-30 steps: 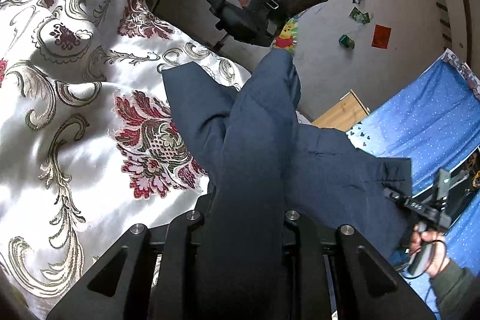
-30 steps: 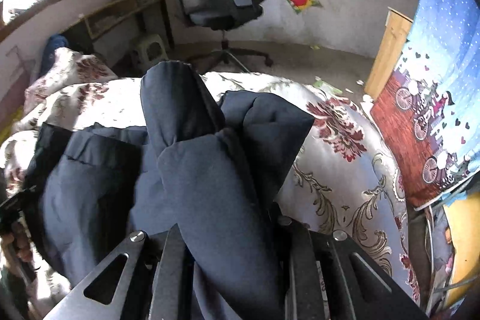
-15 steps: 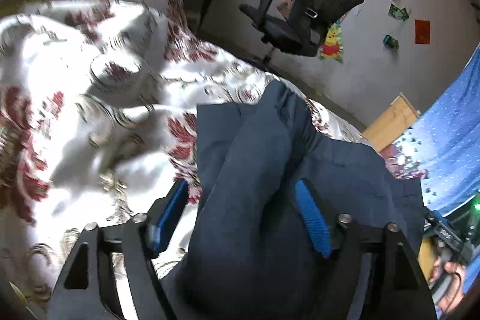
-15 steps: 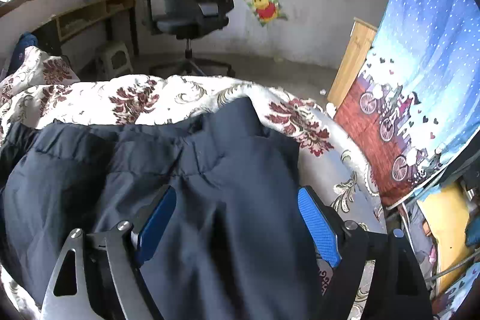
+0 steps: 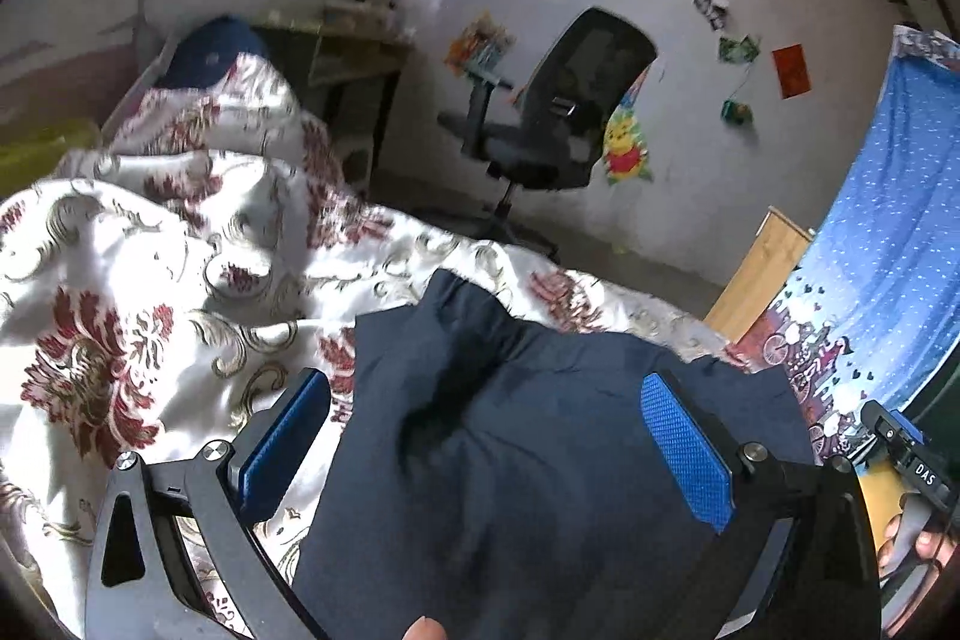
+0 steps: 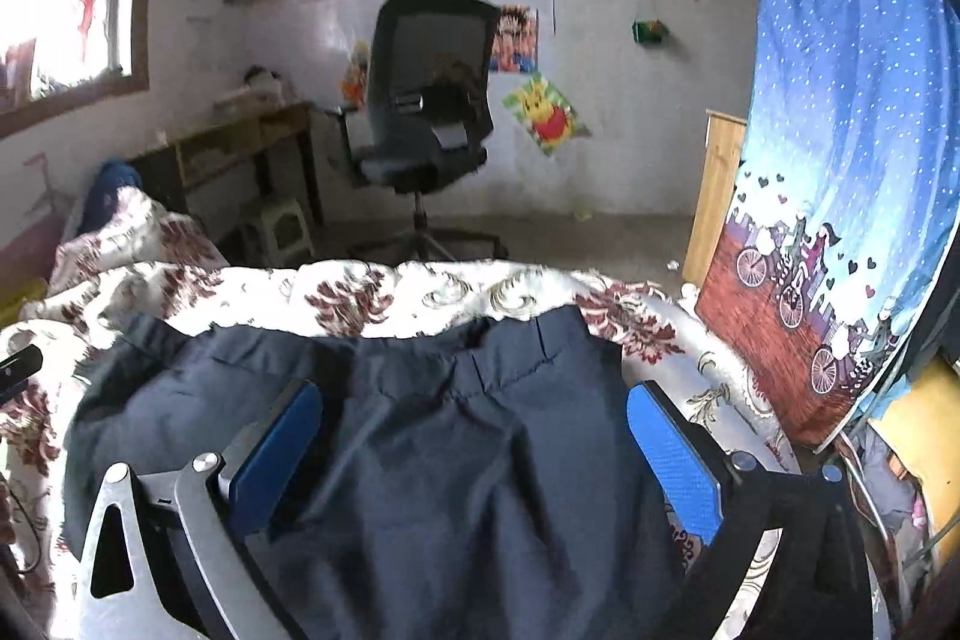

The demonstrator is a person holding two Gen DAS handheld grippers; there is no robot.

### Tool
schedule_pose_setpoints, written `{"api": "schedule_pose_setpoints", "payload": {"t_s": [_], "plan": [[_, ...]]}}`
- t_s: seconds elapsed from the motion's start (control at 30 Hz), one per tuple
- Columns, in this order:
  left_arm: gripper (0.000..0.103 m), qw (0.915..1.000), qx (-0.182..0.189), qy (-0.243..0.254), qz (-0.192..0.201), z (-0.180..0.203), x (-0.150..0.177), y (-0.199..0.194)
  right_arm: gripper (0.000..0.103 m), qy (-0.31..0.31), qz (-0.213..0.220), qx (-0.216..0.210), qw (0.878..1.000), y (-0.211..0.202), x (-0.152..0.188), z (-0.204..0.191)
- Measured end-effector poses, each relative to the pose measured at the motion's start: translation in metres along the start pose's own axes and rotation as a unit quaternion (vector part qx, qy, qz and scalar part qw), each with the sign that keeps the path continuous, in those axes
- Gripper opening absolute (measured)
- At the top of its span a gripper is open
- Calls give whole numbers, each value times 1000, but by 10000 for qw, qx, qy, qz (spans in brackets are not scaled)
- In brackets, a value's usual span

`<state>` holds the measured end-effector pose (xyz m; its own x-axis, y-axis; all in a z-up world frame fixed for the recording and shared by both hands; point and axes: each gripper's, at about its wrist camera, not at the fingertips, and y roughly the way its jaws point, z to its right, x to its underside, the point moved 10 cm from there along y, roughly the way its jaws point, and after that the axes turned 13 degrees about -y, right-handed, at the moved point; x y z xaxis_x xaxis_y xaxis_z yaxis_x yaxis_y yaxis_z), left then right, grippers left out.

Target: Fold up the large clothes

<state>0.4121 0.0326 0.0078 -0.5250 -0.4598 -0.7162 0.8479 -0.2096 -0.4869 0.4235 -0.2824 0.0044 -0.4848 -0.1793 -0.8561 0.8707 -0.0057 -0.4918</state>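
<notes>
one navy garment point(image 5: 540, 460), two open-jawed grippers

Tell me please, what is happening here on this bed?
A person is folding a dark navy garment on a bed covered by a white quilt with red flowers. The left gripper and the right gripper have just been opening and now stand wide open. The garment lies released on the quilt, between their blue pads.

Both wrist views close over trousers point(image 5: 540, 460), facing shared chair point(image 6: 429, 100).
</notes>
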Motion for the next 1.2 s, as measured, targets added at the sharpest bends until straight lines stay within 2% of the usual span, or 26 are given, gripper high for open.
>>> {"api": "schedule_pose_setpoints", "payload": {"t_s": [0.23, 0.43, 0.6, 0.97, 1.2], "plan": [[102, 9983, 189, 522, 180, 38, 3, -44, 103, 199, 375, -137, 9990, -48, -7, -1], [102, 9967, 416, 650, 262, 63, 10, -80, 103, 125, 640, -200, 9977, -90, -16, -5], [102, 9948, 455, 830, 384, 78, 15, -117, 103, -33, 888, -234, 9958, -132, -21, -9], [102, 9864, 539, 1339, 790, 98, 34, -191, 103, -100, 1074, -432, 9932, -201, -6, -21], [102, 9819, 573, 1556, 914, 104, 54, -226, 103, 9, 1165, -602, 9914, -241, 8, -23]]}}
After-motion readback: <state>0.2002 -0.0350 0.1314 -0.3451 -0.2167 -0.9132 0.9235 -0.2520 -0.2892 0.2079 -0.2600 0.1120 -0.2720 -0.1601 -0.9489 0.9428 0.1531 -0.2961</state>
